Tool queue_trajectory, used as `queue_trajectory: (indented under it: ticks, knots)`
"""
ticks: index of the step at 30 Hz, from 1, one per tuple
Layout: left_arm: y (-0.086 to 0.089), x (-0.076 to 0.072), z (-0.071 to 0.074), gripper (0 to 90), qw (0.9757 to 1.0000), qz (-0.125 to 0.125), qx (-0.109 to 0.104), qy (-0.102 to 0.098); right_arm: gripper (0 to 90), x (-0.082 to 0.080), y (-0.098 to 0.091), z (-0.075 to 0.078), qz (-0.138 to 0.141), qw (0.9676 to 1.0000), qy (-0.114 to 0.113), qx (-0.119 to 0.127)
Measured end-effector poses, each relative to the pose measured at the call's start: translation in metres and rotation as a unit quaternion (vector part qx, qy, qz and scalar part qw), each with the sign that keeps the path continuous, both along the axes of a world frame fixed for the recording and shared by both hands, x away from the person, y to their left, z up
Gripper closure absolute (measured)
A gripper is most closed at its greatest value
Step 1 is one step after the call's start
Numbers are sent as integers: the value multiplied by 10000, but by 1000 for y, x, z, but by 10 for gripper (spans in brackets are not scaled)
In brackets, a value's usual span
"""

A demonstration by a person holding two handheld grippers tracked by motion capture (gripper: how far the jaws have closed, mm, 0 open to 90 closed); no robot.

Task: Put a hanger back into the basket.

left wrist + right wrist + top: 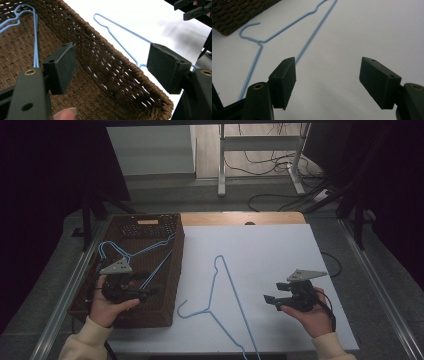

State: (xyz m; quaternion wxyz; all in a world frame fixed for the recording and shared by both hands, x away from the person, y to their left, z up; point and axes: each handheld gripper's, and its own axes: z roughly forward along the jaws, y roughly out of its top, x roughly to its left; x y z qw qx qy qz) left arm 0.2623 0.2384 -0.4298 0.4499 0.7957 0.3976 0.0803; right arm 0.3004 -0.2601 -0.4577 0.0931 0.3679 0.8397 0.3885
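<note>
From the high view, the left claw [131,292] hovers over the brown wicker basket [172,270], where blue hangers [117,251] lie, while the right claw [278,301] waits above the white bench [280,255]. One loose hanger [220,290] lies on the bench just beside the basket.

In the left gripper view, the jaws stand apart, empty, over the basket's wall [117,67].

In the right gripper view, the jaws gape wide with nothing between, the loose hanger [287,27] ahead. The thin wire lying flat could slip from the pads, or its hook could catch the weave.
</note>
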Motion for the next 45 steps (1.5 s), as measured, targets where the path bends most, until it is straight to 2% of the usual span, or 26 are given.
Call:
queue_trajectory:
  ticks: [7, 11, 12, 16, 20, 24, 29, 38, 45]
  knots:
    - [-4, -3, -1, 244, 10000, -48, -9, -1, 293, -5, 22, -1, 247, 9996, 51, -124]
    - [-6, -4, -1, 244, 10000, -67, 10, 4, 296, -12, 46, -7, 413, 9987, 121, -265]
    - [-7, -5, -1, 244, 10000, -69, 12, 9, 296, -12, 46, -7, 413, 9987, 121, -265]
    - [-10, -6, -2, 243, 9999, -122, -13, 32, 306, -20, 74, -12, 592, 9969, 178, -497]
    - [-13, -6, -3, 243, 9999, -156, 23, 26, 319, -22, 89, -17, 700, 9955, 207, -611]
    - [-14, -7, -5, 243, 9999, -154, 35, 53, 327, -23, 97, -20, 736, 9942, 207, -757]
    - [-15, -6, -6, 243, 9998, -158, 60, 62, 334, -24, 101, -23, 791, 9932, 241, -818]
    - [-15, -6, -6, 243, 9998, -177, 86, 85, 403, -28, 114, -28, 945, 9902, 415, -942]
    - [-15, -6, -7, 243, 9998, -165, 73, 94, 421, -32, 127, -32, 1037, 9876, 495, -1071]
